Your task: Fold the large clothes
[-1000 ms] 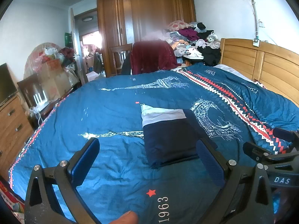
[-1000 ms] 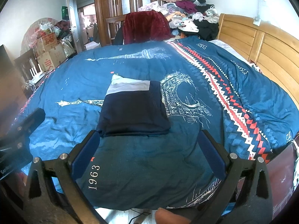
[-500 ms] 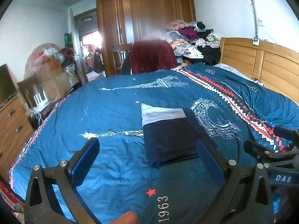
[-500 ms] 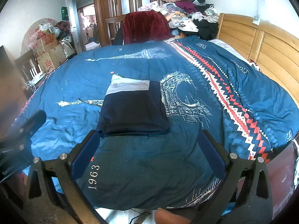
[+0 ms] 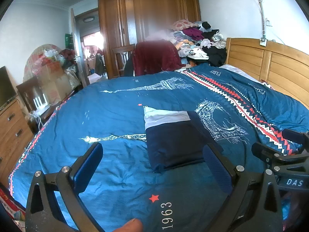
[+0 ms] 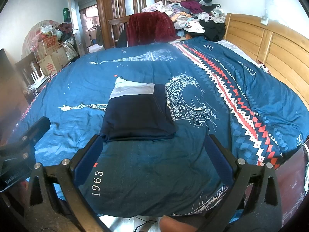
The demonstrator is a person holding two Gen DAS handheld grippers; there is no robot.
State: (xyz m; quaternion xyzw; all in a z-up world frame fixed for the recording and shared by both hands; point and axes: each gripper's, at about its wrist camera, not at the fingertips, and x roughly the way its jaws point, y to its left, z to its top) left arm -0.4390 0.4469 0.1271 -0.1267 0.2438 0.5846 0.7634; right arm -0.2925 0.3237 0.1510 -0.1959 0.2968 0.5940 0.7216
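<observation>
My left gripper point(image 5: 152, 154) and right gripper point(image 6: 153, 147), both spread and empty, hover at the bed's near edge before the folded navy garment point(image 6: 138, 114): soft, light, limp, best pinched at its near corners.

Open bedspread point(image 6: 135, 166) lies all around the folded garment point(image 6: 138, 116) — free approach from every side. The headboard point(image 6: 270, 44) and clothes pile point(image 6: 193, 13) stand well apart.

A blurred patch point(image 5: 154, 36) hides whatever sits above the red-draped chair point(image 5: 154, 58).
</observation>
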